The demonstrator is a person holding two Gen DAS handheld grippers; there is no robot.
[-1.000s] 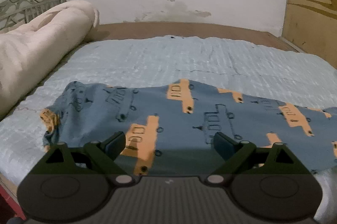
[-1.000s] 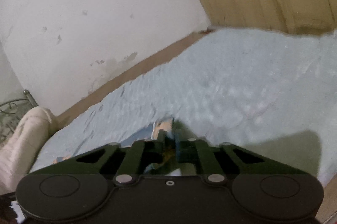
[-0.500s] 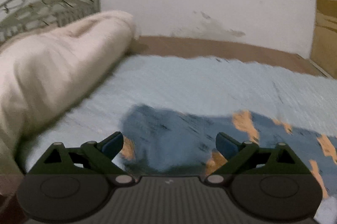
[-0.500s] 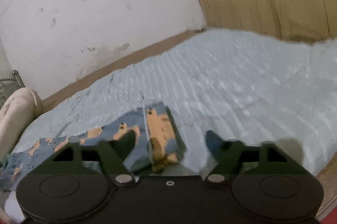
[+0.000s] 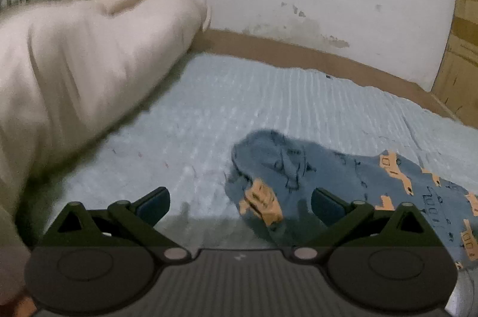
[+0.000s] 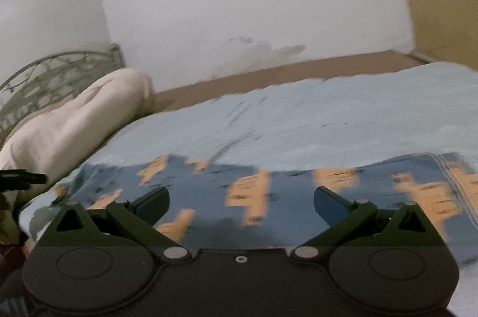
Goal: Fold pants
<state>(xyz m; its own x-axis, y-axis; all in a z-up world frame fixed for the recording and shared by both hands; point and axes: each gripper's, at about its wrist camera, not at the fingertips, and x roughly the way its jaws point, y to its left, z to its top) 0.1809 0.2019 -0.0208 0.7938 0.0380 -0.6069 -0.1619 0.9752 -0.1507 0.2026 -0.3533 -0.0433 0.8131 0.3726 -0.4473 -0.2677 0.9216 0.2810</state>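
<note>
Your left gripper (image 5: pixel 240 202) hangs with jaws that have just spread wide and grip nothing over the bunched end of the blue pants (image 5: pixel 343 182), which lie flat across the pale blue bedspread (image 6: pixel 298 120), while your right gripper (image 6: pixel 241 200), jaws just released, hovers empty above them.
</note>
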